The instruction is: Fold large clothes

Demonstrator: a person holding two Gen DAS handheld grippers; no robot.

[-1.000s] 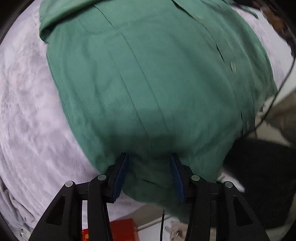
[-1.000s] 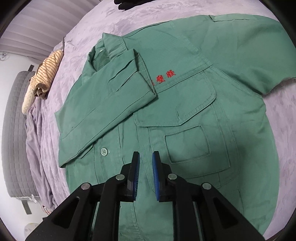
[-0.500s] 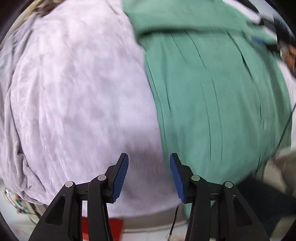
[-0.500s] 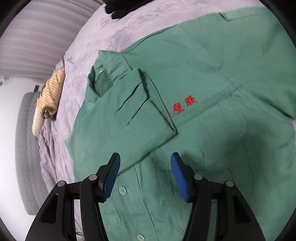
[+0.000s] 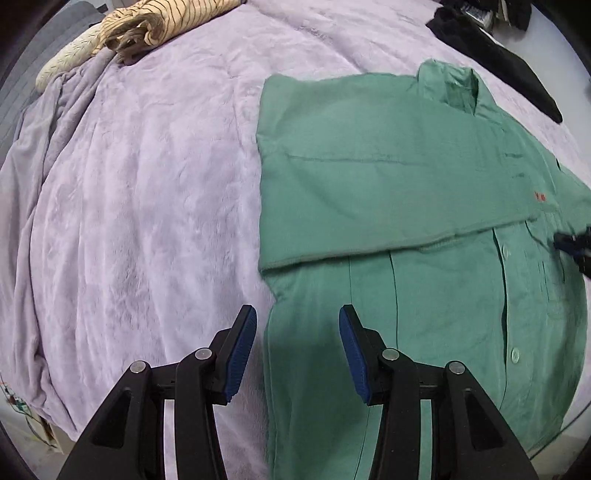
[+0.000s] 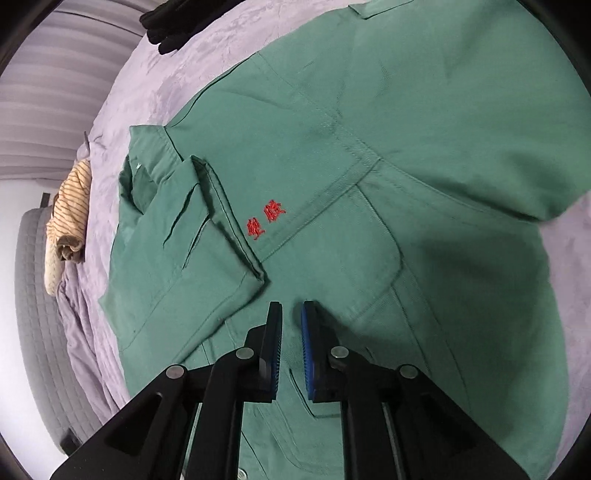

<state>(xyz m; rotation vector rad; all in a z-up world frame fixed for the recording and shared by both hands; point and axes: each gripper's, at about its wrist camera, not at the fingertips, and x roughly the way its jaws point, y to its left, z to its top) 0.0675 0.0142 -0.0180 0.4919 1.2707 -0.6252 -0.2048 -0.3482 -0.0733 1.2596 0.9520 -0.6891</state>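
Only the right wrist view shows the green work shirt's (image 6: pixel 369 229) red embroidery (image 6: pixel 266 221). Left claw (image 5: pixel 297 321) gapes empty; right claw (image 6: pixel 291 314) is nearly closed, holding nothing. Shirt lies on a lilac-blanketed bed (image 5: pixel 147 184) beside striped clothing (image 5: pixel 147 22).

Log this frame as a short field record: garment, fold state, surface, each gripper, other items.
garment: green shirt with red stitched lettering, lying flat
fold state: one sleeve folded across the front; the other sleeve still spread out
surface: purple blanket
left gripper: jaws wide apart, above the shirt's edge, holding nothing
right gripper: jaws nearly closed over the shirt front; grip on fabric unclear
other items: striped cloth, black garment
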